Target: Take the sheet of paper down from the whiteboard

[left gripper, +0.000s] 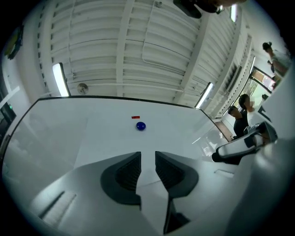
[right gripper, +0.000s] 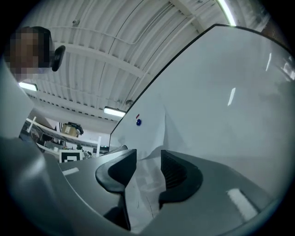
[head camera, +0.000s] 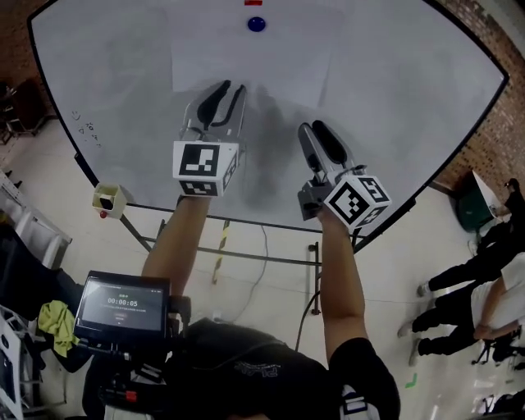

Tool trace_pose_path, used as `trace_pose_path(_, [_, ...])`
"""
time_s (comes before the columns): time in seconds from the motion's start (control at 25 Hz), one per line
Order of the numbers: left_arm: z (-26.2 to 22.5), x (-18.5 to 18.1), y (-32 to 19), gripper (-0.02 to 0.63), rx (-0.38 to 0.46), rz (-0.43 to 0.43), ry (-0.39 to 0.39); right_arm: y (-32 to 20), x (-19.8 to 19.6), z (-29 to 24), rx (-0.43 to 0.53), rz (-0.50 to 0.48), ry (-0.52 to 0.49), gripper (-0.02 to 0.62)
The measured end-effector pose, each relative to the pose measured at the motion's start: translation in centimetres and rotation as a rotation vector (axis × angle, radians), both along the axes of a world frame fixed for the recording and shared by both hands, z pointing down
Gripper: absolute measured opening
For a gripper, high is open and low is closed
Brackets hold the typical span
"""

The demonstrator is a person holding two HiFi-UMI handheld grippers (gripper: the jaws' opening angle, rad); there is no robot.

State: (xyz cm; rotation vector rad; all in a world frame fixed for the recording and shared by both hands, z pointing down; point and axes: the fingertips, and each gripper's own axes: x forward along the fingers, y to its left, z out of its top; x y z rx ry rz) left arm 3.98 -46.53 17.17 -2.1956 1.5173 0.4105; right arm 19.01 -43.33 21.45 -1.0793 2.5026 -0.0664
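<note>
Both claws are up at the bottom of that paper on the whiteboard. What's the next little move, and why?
Probably close both on the sheet of paper: its lower edge sits between the open jaws of the left gripper and the right gripper, unpinched, while a blue magnet pins its top.

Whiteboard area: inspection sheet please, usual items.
surface: whiteboard, grey smudging mid-board
job's things: sheet of paper on the board under a blue magnet; red strip above it
clutter: small pale box by the board's lower left corner
grippers: left gripper and right gripper open, sheet's lower edge between each one's fingers, not pinched
cables: cable hanging below the board
surroundings: brick wall; people at right
</note>
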Motion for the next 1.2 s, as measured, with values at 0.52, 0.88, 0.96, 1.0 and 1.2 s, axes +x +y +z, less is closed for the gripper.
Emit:
trace_pose_path(0.52, [-10.7, 2.9, -1.1, 0.210, 0.096, -0.101, -0.145, -2.4, 0.2, -6.1, -0.040, -0.091, -0.144, 0.219])
trace_pose_path(0.88, [-11.4, 5.4, -3.9, 0.204, 0.095, -0.072, -0.172, -4.7, 0.2, -6.4, -0.052, -0.151, -0.133, 0.207])
trace_pose_path(0.96, [-11.3, 5.8, -4.1, 0.199, 0.106, -0.071, -0.183, -5.3, 0.3, -5.9, -0.057, -0.154, -0.144, 0.195])
trace_pose_path(1.0, [-11.4, 5.9, -4.0, 0.191, 0.111, -0.071, -0.183, -5.3, 0.3, -5.9, -0.053, -0.155, -0.144, 0.187])
trace_pose_path(1.2, [-12.2, 5.8, -3.7, 0.149, 0.124, -0.090, -0.175, -4.8, -0.5, -6.6, -0.029, -0.206, -0.127, 0.140])
